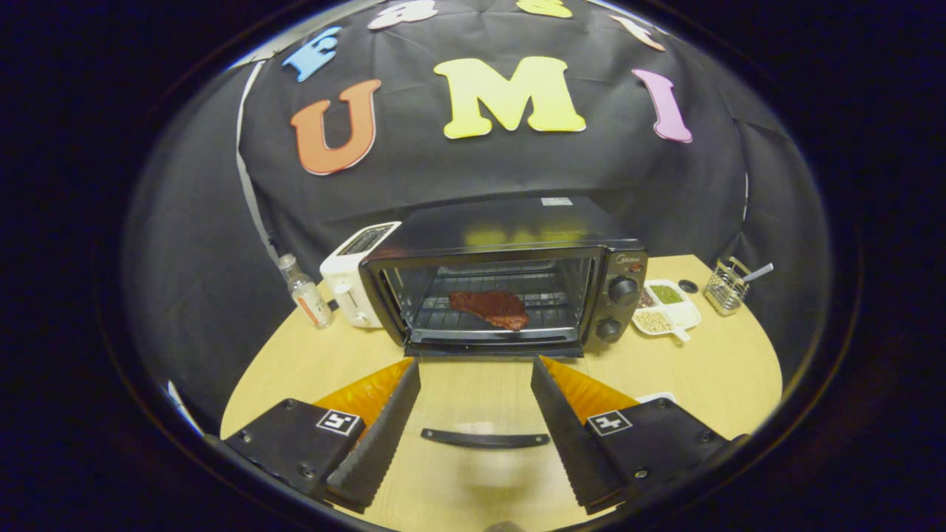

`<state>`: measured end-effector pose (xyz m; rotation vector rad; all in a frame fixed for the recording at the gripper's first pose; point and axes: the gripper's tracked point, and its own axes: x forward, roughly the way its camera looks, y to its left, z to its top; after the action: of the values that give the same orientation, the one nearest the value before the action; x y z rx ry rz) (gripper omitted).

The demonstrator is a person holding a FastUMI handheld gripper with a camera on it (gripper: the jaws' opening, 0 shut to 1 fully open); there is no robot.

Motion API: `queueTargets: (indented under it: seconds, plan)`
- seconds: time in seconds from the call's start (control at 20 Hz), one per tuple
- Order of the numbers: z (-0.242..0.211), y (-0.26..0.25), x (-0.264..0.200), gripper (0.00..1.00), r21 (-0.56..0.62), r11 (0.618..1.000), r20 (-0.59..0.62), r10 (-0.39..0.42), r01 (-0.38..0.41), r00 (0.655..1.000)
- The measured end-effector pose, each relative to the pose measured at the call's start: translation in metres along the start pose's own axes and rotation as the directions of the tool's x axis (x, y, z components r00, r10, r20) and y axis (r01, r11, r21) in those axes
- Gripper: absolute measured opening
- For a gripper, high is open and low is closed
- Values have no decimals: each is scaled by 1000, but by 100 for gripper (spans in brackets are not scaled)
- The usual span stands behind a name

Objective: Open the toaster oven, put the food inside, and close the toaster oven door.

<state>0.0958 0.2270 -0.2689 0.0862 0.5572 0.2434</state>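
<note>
The black toaster oven (510, 229) stands on the round wooden table with its mouth facing me. Its glass door (480, 395) hangs fully open, folded down flat toward me, and the dark door handle (484, 438) lies between my fingers. A reddish-brown slab of meat (491, 307) rests on the wire rack inside the oven. My gripper (474, 362) is open and holds nothing. Its serrated black fingers (380, 428) stand wide apart over the lowered door, one on each side of the handle, with the tips just short of the oven mouth.
A white slot toaster (355, 284) stands against the oven's left side, with a small clear bottle (305, 294) further left. Right of the oven are a white divided dish of seeds (665, 309), a small black cap (688, 286) and a wire basket (727, 285).
</note>
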Motion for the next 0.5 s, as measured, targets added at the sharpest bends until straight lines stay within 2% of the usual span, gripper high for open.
queueTargets:
  seconds: [0.15,0.5]
  plan:
    - [-34,-3,-15,97,-17,1000,-51,-2,2,999]
    - [-119,-16,-11,97,-21,1000,-178,-26,23,984]
